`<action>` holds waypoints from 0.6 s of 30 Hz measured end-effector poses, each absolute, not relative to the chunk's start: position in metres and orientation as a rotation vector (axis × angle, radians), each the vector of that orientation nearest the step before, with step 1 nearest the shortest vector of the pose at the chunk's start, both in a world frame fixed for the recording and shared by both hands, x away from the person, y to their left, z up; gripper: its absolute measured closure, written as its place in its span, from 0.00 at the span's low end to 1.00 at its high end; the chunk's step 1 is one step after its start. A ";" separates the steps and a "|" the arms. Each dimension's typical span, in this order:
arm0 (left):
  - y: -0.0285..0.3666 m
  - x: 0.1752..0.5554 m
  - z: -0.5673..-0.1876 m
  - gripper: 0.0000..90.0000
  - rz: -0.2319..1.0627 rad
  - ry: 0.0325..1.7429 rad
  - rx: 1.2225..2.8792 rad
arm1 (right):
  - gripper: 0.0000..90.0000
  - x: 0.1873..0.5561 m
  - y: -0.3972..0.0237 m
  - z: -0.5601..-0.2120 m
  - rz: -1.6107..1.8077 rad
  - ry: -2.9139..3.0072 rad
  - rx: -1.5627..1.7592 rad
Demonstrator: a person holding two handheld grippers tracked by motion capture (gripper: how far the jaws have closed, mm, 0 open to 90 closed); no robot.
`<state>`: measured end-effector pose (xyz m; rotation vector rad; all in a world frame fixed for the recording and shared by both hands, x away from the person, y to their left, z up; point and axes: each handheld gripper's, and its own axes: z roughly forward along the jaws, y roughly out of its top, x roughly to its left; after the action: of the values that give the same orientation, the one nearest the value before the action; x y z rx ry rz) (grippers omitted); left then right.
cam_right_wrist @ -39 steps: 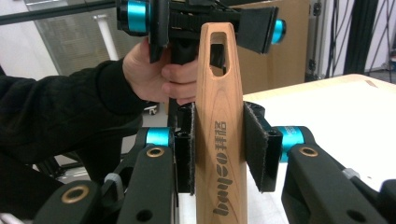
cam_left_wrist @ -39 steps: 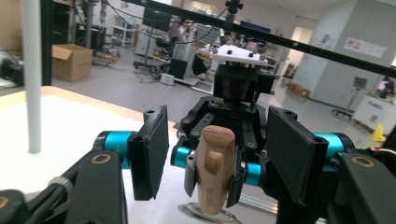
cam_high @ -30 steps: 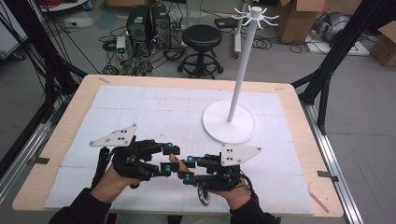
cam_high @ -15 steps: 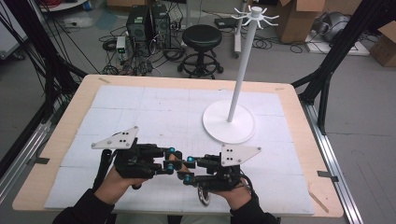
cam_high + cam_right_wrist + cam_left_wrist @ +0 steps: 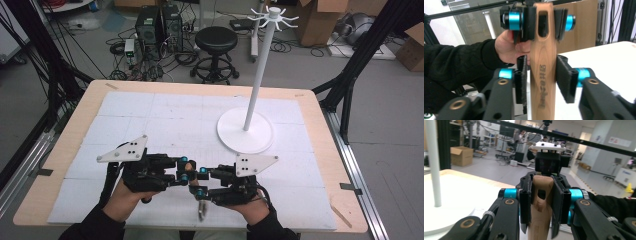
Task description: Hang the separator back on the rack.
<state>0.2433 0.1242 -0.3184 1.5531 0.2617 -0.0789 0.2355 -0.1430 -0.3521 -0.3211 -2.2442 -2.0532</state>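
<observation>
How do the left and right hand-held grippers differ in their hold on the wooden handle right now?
The left hand-held gripper is shut on the wooden handle at its slotted end; the right hand-held gripper has just been opening, with gaps beside the handle. The left one grips further along the handle than the right. Both straddle the same handle.

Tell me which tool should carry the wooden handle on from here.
Left, probably: the left tool pinches the wooden handle at its slotted end, while the right tool, jaws just opening, shows gaps beside it.

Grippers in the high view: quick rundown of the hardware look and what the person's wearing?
Both the left gripper and right gripper are black linkages with blue anodised pivots, black jaws and a grey three-cornered plate on top. Black cable trails from each. Sleeves are black.
</observation>
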 end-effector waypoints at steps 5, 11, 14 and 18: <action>0.131 0.244 -0.313 0.80 -0.041 0.295 1.564 | 0.50 0.237 -0.145 -0.352 -2.050 -2.244 -0.379; 0.135 0.240 -0.304 0.81 0.027 0.314 1.558 | 0.42 0.237 -0.142 -0.354 -2.042 -2.281 -0.427; 0.135 0.238 -0.299 0.81 0.067 0.328 1.551 | 0.38 0.236 -0.137 -0.356 -2.030 -2.339 -0.471; 0.133 0.236 -0.295 0.81 0.131 0.351 1.561 | 0.35 0.232 -0.131 -0.357 -2.023 -2.396 -0.509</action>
<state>0.2357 0.1329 -0.2953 1.5613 0.3508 0.1311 0.2324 -0.1315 -0.3574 -0.5095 -2.3955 -2.0235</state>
